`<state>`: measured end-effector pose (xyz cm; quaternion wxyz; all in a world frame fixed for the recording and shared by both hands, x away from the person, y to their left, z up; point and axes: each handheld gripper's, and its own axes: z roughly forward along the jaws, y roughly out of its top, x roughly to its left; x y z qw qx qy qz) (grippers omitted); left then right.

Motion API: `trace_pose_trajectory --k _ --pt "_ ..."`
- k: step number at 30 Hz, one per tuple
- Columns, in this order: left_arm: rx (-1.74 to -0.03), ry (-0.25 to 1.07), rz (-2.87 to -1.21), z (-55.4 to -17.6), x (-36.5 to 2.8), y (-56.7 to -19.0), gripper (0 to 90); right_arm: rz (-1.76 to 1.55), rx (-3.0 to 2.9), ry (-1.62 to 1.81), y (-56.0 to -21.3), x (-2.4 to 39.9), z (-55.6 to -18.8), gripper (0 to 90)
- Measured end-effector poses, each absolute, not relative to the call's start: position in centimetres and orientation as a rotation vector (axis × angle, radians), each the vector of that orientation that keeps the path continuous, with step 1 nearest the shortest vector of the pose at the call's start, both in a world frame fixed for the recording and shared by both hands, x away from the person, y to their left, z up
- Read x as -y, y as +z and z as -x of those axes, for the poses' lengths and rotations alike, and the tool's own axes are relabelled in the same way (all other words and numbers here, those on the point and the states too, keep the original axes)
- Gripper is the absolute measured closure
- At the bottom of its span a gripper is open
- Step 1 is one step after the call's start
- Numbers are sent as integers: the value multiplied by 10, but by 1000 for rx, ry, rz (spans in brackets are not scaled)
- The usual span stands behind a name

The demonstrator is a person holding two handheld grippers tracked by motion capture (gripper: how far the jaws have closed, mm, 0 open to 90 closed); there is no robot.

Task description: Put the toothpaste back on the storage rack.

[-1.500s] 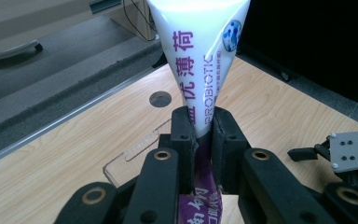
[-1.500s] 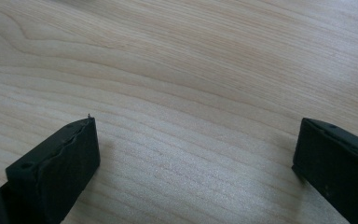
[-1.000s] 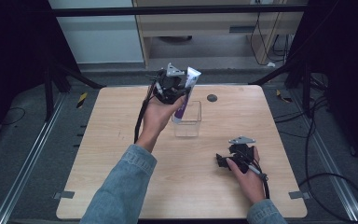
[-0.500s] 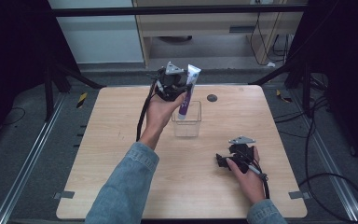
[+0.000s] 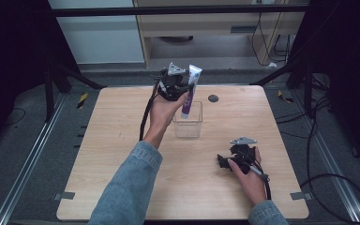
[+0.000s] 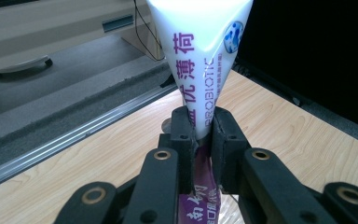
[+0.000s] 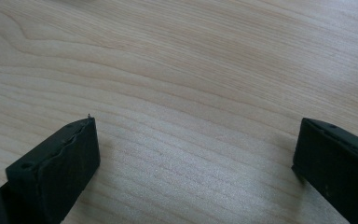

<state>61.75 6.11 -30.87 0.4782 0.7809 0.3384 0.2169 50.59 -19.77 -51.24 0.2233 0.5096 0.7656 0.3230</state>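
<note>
- I am clamping the left gripper (image 5: 183, 89) on the toothpaste tube (image 5: 189, 91), pinched around its middle, crimped end up, the purple lower end dipping into the clear container (image 5: 188, 125) on the table (image 5: 122, 136).
- The tube is tilting; I am judging that its lower end could be catching the container's rim and tipping or sliding the light box.
- Letting go too high, I am risking the tube leaning over and falling out onto the table.
- The soft tube could be slipping or buckling between the jaws.
- My right gripper (image 5: 232, 159) is resting released on the table, well apart, not steadying the container.
</note>
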Motion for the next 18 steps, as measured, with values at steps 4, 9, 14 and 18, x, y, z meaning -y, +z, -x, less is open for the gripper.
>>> trace_pose_trajectory --k 4,9,14,18 --pt "-814 533 -1912 -618 -59 -311 803 -1407 -2113 892 -512 198 -506 6" --pt "-815 532 -1920 -621 -58 -315 803 -1413 -2112 894 -512 197 -506 6" --pt "-829 531 -1923 -623 -58 -319 803 -1412 -2112 894 -512 197 -506 6" --pt "-835 536 -1918 -625 -60 -321 804 -1409 -2114 892 -512 198 -506 6"
